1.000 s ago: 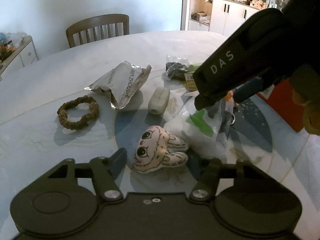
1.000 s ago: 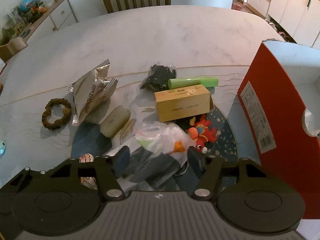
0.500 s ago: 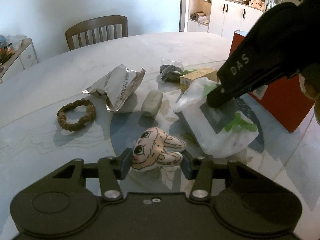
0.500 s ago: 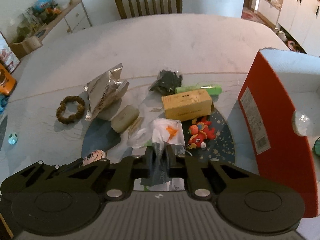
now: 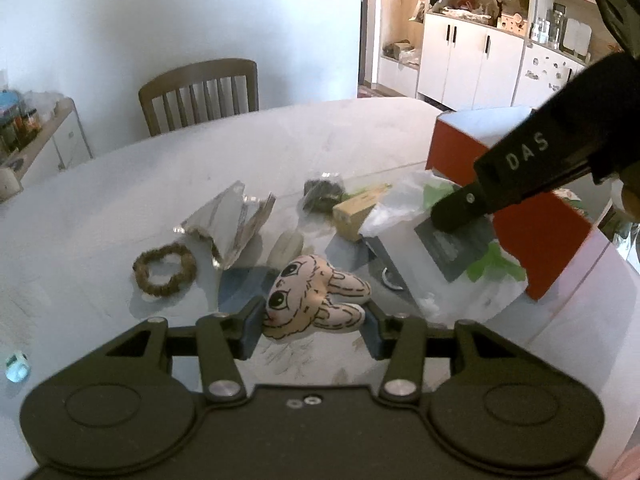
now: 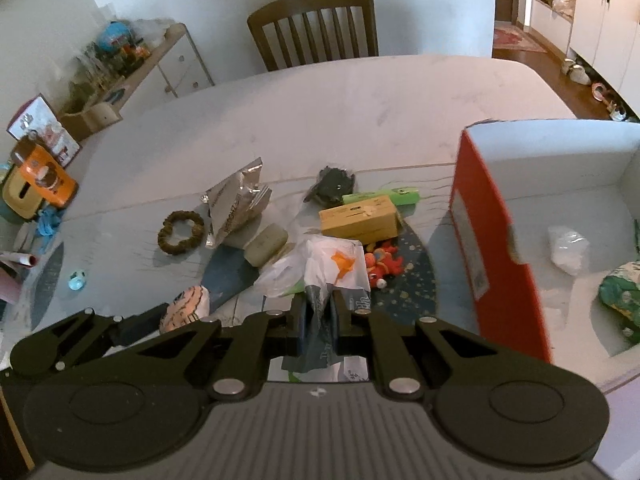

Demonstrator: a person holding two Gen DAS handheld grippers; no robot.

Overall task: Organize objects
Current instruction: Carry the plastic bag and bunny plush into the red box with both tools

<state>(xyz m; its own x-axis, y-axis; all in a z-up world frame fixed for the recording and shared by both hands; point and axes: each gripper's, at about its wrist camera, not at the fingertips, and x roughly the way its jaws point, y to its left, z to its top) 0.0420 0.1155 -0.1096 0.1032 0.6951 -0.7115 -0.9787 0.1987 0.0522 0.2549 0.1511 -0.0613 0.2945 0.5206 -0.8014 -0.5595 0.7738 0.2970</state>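
My left gripper point(image 5: 311, 326) is shut on a pink bunny plush point(image 5: 316, 296) and holds it just above the table. In the right wrist view, the plush point(image 6: 188, 304) shows at the lower left. My right gripper point(image 6: 320, 314) is shut on a clear plastic bag point(image 6: 334, 264) that has a dark card and orange and green bits inside. The bag point(image 5: 404, 216) hangs off the table beside a red box point(image 6: 494, 248). The box is open at the top and holds a white wad point(image 6: 568, 246) and a green patterned item point(image 6: 620, 296).
On the round table point(image 6: 360, 100) lie a silver foil bag point(image 6: 234, 208), a brown scrunchie point(image 6: 180, 232), a beige bar point(image 6: 266, 244), a yellow carton point(image 6: 360, 220), a green tube point(image 6: 404, 196), a dark packet point(image 6: 334, 184) and a red toy point(image 6: 384, 262). A chair point(image 6: 316, 28) stands behind.
Both grippers went from open to shut. The left took hold of the bunny plush and raised it. The right closed on the plastic bag and lifted it up beside the red box.
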